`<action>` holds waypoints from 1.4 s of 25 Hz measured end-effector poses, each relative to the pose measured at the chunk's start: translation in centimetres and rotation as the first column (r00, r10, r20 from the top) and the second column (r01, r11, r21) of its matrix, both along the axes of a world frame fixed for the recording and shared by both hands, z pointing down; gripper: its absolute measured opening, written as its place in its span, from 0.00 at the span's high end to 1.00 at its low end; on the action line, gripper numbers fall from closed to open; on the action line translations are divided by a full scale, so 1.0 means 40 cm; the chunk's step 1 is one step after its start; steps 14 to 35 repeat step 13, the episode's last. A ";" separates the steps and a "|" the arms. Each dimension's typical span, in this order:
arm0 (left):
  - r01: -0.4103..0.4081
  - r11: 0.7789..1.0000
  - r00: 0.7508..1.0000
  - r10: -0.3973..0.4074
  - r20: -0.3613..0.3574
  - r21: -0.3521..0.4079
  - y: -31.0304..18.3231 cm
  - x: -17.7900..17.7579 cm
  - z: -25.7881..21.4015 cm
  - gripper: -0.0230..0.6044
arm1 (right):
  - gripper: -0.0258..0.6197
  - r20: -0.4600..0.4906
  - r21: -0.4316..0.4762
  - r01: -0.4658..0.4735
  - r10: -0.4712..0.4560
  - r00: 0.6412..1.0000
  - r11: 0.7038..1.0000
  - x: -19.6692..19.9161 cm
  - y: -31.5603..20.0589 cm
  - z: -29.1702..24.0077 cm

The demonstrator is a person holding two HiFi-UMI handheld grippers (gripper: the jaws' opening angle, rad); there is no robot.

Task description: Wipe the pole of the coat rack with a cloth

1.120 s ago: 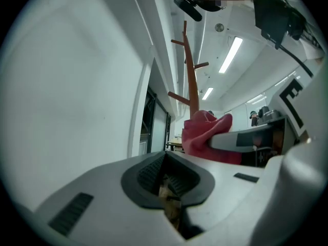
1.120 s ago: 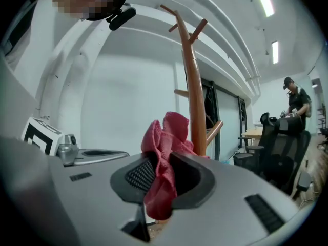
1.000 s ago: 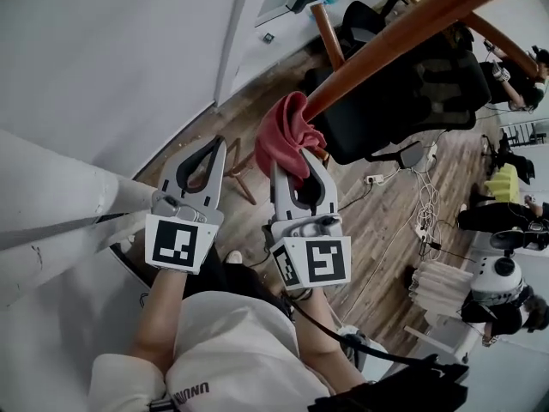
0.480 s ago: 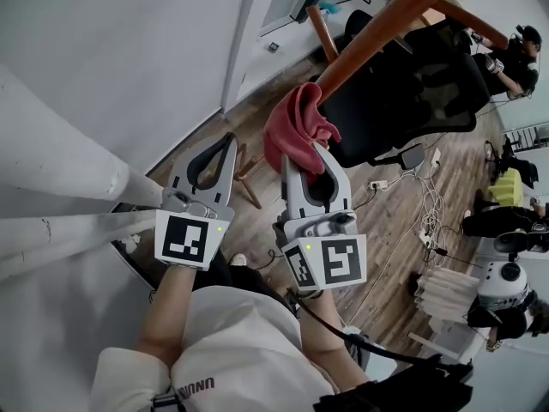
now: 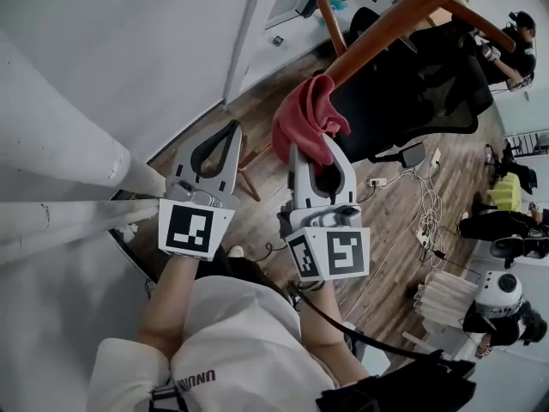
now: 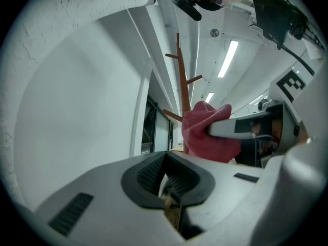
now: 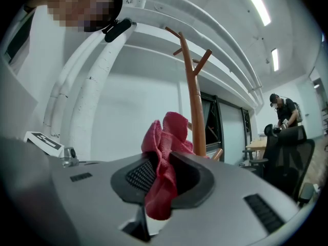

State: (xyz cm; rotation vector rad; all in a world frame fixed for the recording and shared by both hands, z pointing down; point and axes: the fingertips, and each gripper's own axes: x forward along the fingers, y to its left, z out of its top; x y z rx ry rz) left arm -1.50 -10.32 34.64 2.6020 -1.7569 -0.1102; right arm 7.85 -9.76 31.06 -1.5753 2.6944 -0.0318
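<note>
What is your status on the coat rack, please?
Right tongs shut on red cloth, cloth against pole. Left tongs shut, empty. Nothing in the way.

1. In the head view, dark capital letters are printed low on your white garment (image 5: 232, 333). "UNU" is clear and a fourth letter looks like "N", but the rest is lost in a fold.
2. The cube (image 5: 189, 229) on your left gripper (image 5: 232, 130) carries a black-and-white square marker. It is only a pattern, with no letters or numbers.
3. The cube (image 5: 334, 253) on your right gripper (image 5: 317, 153) shows two such markers, also patterns and not text.
4. In the left gripper view, a piece of that marker (image 6: 289, 83) resembles an "E", but it is part of the pattern.
5. Everything farther away is too small to read.
</note>
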 end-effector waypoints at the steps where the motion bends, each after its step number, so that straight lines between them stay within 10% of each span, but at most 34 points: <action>1: 0.000 1.000 1.000 0.000 0.001 -0.002 -0.005 0.000 -0.005 0.94 | 0.83 0.003 -0.001 -0.004 0.004 1.000 1.000 0.001 -0.006 -0.006; 35: 0.011 1.000 1.000 -0.011 -0.006 0.008 0.043 0.002 -0.026 0.94 | 0.83 0.018 0.016 0.019 -0.019 1.000 1.000 -0.015 0.035 -0.036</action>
